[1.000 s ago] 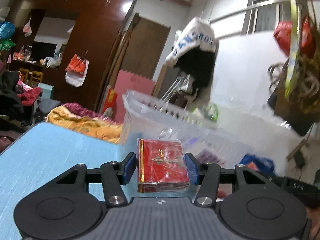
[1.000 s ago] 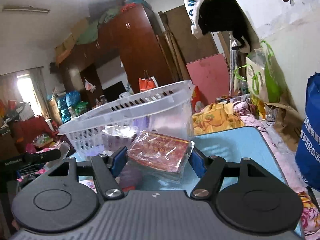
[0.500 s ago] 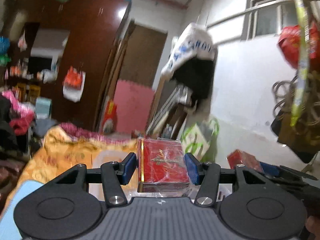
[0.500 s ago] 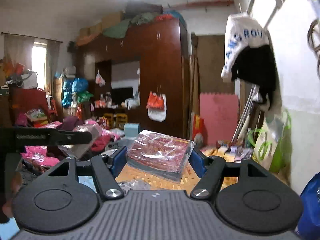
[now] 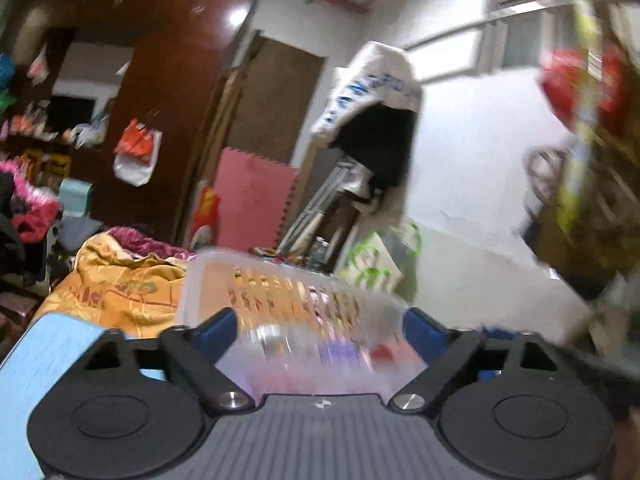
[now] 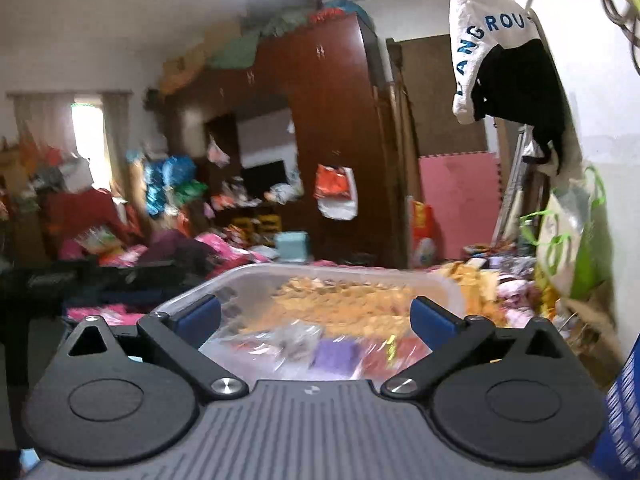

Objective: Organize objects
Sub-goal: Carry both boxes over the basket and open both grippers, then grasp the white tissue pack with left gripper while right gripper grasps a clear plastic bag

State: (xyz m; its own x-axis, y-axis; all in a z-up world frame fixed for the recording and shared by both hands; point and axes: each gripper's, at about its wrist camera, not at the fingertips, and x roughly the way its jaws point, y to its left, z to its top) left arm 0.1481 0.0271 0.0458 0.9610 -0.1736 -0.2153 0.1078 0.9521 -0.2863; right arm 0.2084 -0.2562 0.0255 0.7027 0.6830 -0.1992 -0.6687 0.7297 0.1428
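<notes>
The clear plastic basket sits right ahead of both my grippers, and inside it lie wrapped packets, a purple one beside a red one, with crinkly transparent wrapping to their left; blur keeps me from reading any of them. My right gripper hangs over the near rim with its blue-padded fingers spread wide and nothing between them. My left gripper is likewise spread apart and empty, its blue pads framing the basket's slotted side wall, which is smeared in the left wrist view. The basket stands on a light blue tabletop. Behind it is a heap of orange bedding, then a pink foam mat leaning beside a dark brown wardrobe, and a white and black garment hanging by the wall.
</notes>
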